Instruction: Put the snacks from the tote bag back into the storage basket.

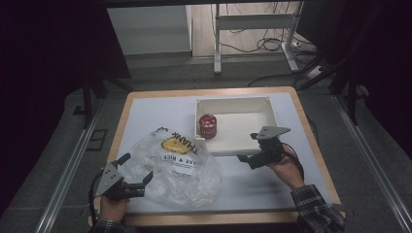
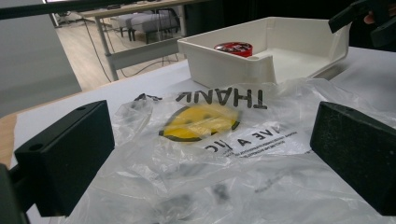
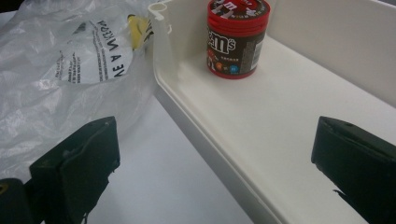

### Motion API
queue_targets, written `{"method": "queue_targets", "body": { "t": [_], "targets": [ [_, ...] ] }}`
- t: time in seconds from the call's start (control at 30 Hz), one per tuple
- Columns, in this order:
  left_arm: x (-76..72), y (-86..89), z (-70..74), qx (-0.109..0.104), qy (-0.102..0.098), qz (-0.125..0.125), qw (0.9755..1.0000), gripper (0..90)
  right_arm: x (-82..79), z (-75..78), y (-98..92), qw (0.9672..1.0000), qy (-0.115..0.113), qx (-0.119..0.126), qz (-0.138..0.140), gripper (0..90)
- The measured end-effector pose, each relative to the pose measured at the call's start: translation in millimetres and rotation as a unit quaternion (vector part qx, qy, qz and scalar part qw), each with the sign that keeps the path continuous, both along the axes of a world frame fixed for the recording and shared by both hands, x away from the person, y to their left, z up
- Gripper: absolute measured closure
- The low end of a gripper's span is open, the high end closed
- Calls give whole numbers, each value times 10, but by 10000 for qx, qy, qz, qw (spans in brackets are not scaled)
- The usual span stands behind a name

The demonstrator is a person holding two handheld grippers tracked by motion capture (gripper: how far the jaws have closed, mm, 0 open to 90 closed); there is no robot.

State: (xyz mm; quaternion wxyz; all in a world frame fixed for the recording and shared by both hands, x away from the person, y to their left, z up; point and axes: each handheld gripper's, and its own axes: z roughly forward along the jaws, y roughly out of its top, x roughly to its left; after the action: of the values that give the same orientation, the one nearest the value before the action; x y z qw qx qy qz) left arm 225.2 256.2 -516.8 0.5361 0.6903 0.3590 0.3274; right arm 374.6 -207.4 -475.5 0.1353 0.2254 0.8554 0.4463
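Already at the table's [image 1: 145, 104] front-left corner, the left gripper [image 1: 138, 182] spreads its fingers at the crumpled plastic bag's [image 1: 182, 165] near edge. Rightward, the right gripper [image 1: 247, 158], fingers also spread, faces the white tray [image 1: 269, 109] where an upright M&M's canister [image 1: 207, 126] stands, just ahead.

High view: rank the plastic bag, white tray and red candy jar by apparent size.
1. Crumpled clear plastic bag with the yellow smiley print
2. White rectangular plastic tray, close to the bag in area, so their order is unsure
3. Red round candy jar, clearly smallest, standing inside the tray
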Motion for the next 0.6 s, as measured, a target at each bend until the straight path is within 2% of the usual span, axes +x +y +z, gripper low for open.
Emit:
{"method": "queue_targets", "body": {
  "t": [0.6],
  "targets": [
    [1, -5, -2, 25, 10, 0, 10000, 0, -164, -56, -183, 9999, -70, -51, -139, 13]
  ]
}}
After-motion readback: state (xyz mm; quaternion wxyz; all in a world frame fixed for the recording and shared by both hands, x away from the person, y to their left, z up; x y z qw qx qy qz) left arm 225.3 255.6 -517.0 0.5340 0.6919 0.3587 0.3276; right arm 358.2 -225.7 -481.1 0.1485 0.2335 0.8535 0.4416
